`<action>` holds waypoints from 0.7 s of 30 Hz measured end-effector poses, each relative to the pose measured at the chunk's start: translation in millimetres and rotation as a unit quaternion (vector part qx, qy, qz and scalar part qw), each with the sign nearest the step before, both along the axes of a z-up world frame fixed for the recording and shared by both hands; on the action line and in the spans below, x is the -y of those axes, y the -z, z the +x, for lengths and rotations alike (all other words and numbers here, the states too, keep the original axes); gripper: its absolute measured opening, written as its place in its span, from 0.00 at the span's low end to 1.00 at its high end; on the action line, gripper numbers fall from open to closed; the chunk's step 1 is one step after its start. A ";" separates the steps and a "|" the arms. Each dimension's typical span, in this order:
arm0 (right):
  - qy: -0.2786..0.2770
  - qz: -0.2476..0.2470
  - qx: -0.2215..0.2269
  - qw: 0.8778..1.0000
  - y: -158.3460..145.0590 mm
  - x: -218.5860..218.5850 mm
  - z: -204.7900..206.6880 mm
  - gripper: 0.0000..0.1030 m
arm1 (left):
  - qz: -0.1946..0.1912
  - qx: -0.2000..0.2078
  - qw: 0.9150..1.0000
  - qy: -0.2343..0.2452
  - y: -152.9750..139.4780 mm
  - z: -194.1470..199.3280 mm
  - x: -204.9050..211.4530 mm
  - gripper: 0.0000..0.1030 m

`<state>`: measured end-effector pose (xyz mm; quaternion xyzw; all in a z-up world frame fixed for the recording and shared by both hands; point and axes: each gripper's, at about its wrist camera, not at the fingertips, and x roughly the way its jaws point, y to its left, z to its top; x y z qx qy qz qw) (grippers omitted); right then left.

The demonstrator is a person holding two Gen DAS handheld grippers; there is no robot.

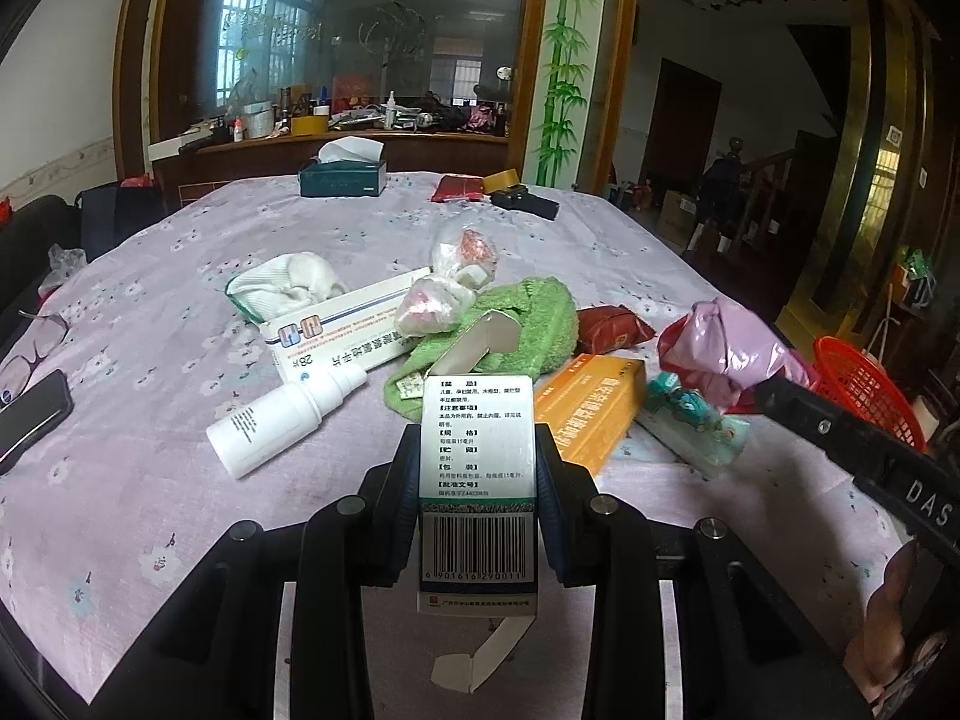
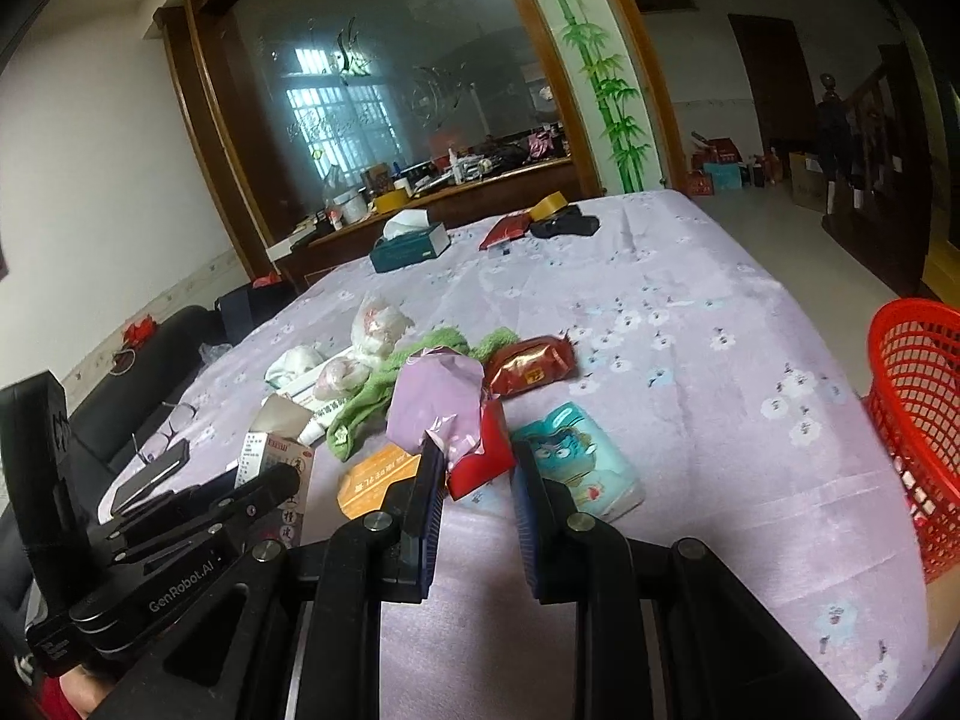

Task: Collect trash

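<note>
- The left gripper (image 1: 477, 462) has its fingers pressed on a small box (image 1: 477, 480) with a barcode. The box is open at both ends and is lifted off the table.
- The right gripper (image 2: 477, 468) is closed as far as it goes. A pink bag (image 2: 438, 402) with a bit of red wrapper pokes up at its tips. It looks pinched there, but I cannot be sure from this side.
- The red basket (image 2: 918, 420) sits at the right edge of the table (image 2: 690, 300). I think the trash goes in there. I cannot see inside it, so I cannot tell if anything is in it yet.
- So two bits of trash are picked up, but neither is in the basket yet.
- Lots is left on the table: a white bottle (image 1: 282, 420), a long white box (image 1: 342, 330), an orange box (image 1: 591, 408), a green cloth (image 1: 510, 324), a red pack (image 1: 612, 330), a tissue pack (image 2: 576, 462), a white wad (image 1: 288, 288) and two little clear bags (image 1: 456, 276).
- Glasses (image 1: 36, 342) and a phone (image 1: 30, 414) lie at the left edge. Those do not look like trash.
- I would say the job is near its start, with most still to do.
</note>
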<state>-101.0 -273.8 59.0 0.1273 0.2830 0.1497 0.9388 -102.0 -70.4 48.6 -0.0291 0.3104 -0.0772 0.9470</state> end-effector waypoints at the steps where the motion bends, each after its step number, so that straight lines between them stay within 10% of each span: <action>1: 0.001 0.002 0.002 1.000 -1.9 2.1 -1.4 0.23 | 0.001 0.002 1.000 0.001 -1.4 -1.2 1.6 0.32; 21: 0.021 0.030 0.012 0.999 -17.7 33.8 -22.1 0.23 | 0.011 0.010 0.999 0.033 -19.7 -4.9 27.7 0.32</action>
